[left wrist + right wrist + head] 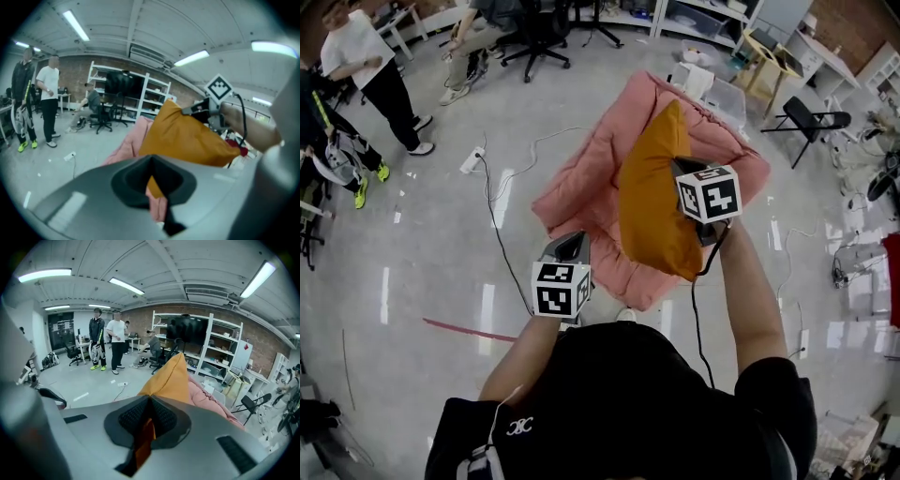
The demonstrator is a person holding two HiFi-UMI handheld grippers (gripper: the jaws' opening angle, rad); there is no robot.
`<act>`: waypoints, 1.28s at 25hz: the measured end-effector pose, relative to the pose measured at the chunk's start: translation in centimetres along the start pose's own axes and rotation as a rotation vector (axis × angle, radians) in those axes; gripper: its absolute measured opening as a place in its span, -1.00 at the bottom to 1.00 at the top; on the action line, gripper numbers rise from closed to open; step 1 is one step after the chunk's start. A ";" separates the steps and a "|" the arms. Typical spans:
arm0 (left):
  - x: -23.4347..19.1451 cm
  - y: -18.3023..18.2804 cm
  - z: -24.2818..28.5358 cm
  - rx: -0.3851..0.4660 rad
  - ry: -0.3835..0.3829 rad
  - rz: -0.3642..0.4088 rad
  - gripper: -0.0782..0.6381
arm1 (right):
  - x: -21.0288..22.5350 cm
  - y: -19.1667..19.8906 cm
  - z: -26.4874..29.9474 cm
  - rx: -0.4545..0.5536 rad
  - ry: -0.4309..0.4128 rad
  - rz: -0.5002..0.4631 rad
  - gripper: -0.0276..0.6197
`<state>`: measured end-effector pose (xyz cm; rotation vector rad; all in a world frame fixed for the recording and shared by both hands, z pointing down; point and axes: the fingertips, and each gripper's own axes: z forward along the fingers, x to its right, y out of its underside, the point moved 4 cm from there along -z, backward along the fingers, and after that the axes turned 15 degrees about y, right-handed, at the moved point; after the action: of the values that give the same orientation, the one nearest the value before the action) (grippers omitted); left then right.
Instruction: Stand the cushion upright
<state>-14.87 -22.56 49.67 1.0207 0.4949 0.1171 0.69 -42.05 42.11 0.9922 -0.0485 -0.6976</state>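
Your head view alone shows the whole outline of the large pink quilted floor pad [581, 192] on the grey floor. The mustard-orange fabric cushion [652, 211] is on edge over the pad, one corner pointing up. Only the two gripper views show the white shelving racks [206, 341] against the brick wall beyond the pad. The left gripper view also shows the cushion's broad face side-on, which the right gripper view sees only as a narrow peak.

Your left gripper [571, 246] sits at the pad's near left edge, fingers drawn together at the tips. The slit behind the tips shows orange and pink cloth, and you cannot tell whether any of it is pinched. Your right gripper [682, 171] is above the pad's middle, fingers clamped on the cushion's upper right edge with a fold of orange fabric caught between them.

The cushion hides the pad's centre. You cannot tell whether the cushion's lower end rests on the pad or hangs just clear of it. The standing people [115, 336] to the left of the pad are small. Your own torso cuts off the floor nearest you.
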 end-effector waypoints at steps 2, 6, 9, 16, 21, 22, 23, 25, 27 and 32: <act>-0.1 -0.1 -0.2 0.003 -0.021 -0.007 -0.79 | 0.1 -1.1 -0.6 0.004 -0.056 -0.020 -0.90; 0.1 -0.5 -0.4 0.018 -0.067 -0.022 -0.79 | 0.7 -3.5 -2.5 0.048 -0.174 -0.061 -0.90; 0.2 -0.3 -0.1 0.021 -0.092 -0.031 -0.79 | 0.9 -4.5 -3.3 0.063 -0.269 -0.093 -0.90; 0.7 -0.4 1.2 0.024 -0.131 -0.039 -0.79 | 0.6 -5.1 -1.9 0.041 -0.439 -0.239 -0.90; 0.8 -0.5 1.9 0.028 -0.168 -0.048 -0.79 | 0.1 -1.8 2.5 -0.062 -0.465 -0.319 -0.90; 0.8 -0.6 1.9 0.028 -0.176 -0.050 -0.79 | -0.1 -0.9 3.5 -0.081 -0.460 -0.342 -0.90; 0.9 -0.7 2.0 0.026 -0.183 -0.052 -0.79 | -0.2 -0.2 4.6 -0.098 -0.452 -0.364 -0.90; 1.0 -0.9 2.2 0.020 -0.196 -0.056 -0.79 | -0.2 1.1 6.7 -0.120 -0.420 -0.416 -0.90; 1.2 -0.9 2.6 0.009 -0.208 -0.058 -0.79 | 0.2 2.3 8.7 -0.129 -0.372 -0.488 -0.90; 1.2 -0.6 3.2 -0.015 -0.242 -0.069 -0.79 | 1.8 4.8 13.6 -0.128 -0.269 -0.596 -0.90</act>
<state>-12.49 -25.02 50.15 0.9870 0.3075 -0.0643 -0.09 -51.57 53.09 0.7831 0.0600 -1.3616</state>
